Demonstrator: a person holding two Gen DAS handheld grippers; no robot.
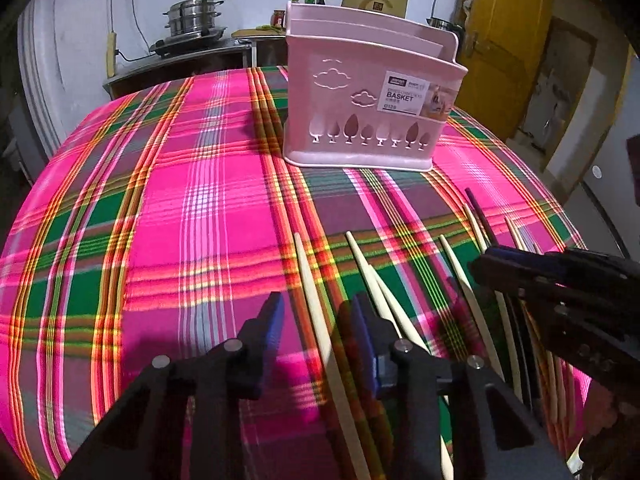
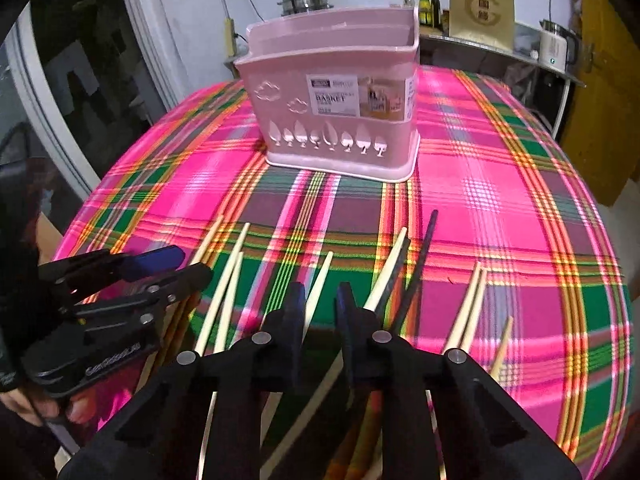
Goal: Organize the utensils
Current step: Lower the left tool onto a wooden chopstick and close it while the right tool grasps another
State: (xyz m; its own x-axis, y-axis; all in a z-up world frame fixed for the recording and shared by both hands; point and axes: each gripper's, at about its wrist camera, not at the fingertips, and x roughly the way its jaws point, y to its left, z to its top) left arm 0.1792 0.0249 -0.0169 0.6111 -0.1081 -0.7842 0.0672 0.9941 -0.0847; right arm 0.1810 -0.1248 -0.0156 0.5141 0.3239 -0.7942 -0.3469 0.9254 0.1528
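Tabletop [image 2: 500,152], plaid-covered, being used as work surface. One pink basket [image 2: 336,92] standing at far side, nothing being seen inside; task barely begun. About ten chopsticks [image 2: 224,280] lying loose at near edge, mostly pale, two dark; exact count uncertain. Left tool [image 1: 316,312] part-spread around pale chopstick, not pinching. Right tool [image 2: 320,300] nearly pressed together, pale stick between fingers; grip unclear.

Both the left gripper [image 1: 316,312] and right gripper [image 2: 320,300] angle downward, jaws seemingly part-open.

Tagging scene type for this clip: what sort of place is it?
Likely a home kitchen or dining corner: a steamer pot on a counter, bottles and a kettle on a shelf, chopsticks on a plaid tablecloth.
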